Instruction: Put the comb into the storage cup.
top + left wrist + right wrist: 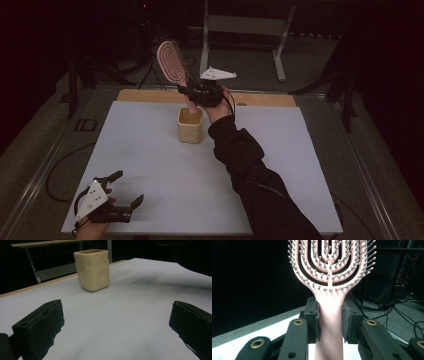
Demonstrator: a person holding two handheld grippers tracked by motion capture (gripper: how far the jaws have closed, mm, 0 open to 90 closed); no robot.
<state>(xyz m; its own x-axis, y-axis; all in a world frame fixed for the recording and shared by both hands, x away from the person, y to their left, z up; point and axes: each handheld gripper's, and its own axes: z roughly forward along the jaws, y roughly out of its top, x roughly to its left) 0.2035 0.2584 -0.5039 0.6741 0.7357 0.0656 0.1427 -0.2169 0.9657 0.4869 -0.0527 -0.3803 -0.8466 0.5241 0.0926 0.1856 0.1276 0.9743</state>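
right gripper (pixel 329 315) has its jaws clamped on the pink brush (pixel 330 267) handle, brush upright just above the cup (pixel 190 125); left gripper (pixel 122 190) sits near the mat (pixel 165 170) edge, jaws wide apart, nothing in them

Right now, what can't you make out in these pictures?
- Brush: right gripper view cuts its top at the edge; its handle end runs off the bottom.
- Handle tip in the high view: the right gripper hides whether it has entered the cup.
- Cup's inside: left gripper view looks from the side, so the wall hides it.
- Room behind the table: too dark in the high view.
- Left gripper: hand partly cut by the bottom edge.
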